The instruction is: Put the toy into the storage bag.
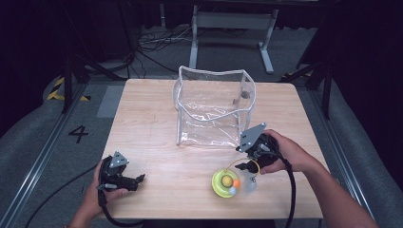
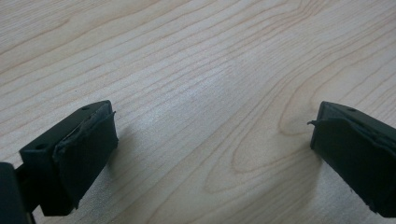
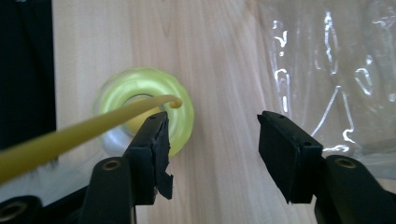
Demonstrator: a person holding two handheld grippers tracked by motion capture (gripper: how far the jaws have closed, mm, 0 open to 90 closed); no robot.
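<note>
A translucent yellow-green disc toy (image 1: 221,184) lies on the wooden table (image 1: 152,123) near its front right. A small orange ball (image 1: 236,182) and a whitish ball (image 1: 232,190) sit at its edge, and a thin yellow cord (image 1: 239,163) arcs up from it. My right gripper (image 1: 244,167) hovers just beyond the disc with its jaws open. In the right gripper view the right gripper (image 3: 212,133) has bare wood between its jaws. The cord (image 3: 70,137) passes outside its left jaw and the disc (image 3: 180,116) lies behind that jaw. My left gripper (image 1: 141,179) rests open at the front left, and the left gripper (image 2: 212,126) looks onto bare wood.
A clear plastic bag (image 1: 214,109) with a white rim stands open at the table's middle back, and the bag (image 3: 327,70) lies close to the right gripper's right jaw. Beyond the table are floor cables (image 1: 157,42) and a metal stand (image 1: 233,21).
</note>
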